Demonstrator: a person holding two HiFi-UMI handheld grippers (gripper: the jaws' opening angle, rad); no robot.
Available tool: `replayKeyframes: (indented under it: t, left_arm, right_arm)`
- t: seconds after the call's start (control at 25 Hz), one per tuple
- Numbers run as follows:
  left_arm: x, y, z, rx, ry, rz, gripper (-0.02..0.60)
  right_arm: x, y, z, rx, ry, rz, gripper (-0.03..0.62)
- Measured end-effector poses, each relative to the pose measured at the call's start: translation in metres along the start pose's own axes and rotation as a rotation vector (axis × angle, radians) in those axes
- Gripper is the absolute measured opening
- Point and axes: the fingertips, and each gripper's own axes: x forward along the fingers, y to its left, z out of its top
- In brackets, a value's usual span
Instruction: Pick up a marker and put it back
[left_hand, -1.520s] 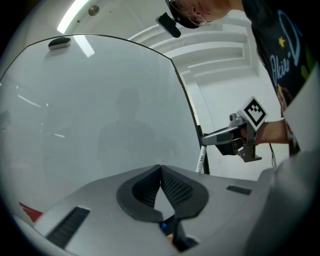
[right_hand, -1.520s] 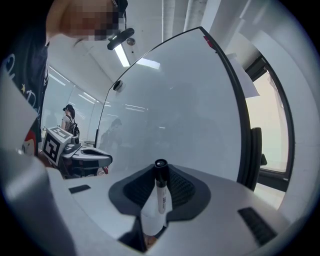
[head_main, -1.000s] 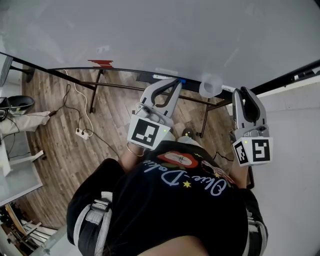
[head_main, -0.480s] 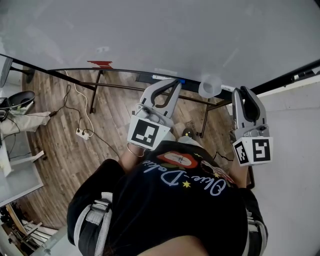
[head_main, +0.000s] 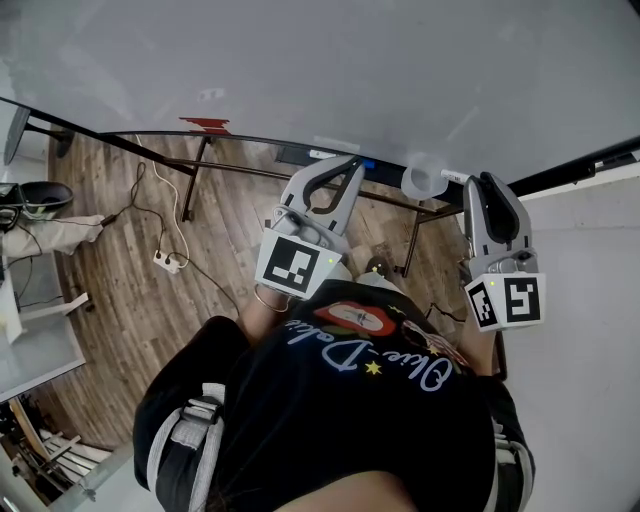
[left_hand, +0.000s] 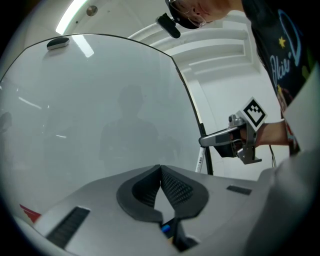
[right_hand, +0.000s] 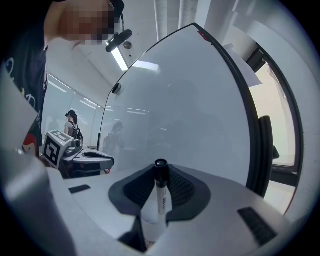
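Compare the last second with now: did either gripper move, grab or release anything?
Nothing of note: only the head view's background shifts slightly. The right gripper stays shut on the white marker with a black cap; the left gripper stays shut and empty, both in place before the glossy white board.
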Motion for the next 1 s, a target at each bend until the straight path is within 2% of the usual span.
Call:
replayKeyframes:
  t: [0.6,1.0]
  left_arm:
    - [-0.007,0.011,0.001,0.027,0.013,0.052,0.003]
    - [-0.014,0.013,-0.004,0.035,0.047,0.079,0.003]
  right_arm:
    - [0.023,0.013,-0.031,0.028,0.050,0.080,0.072]
    - [0.032,0.017,-0.057,0.052,0.108,0.100,0.072]
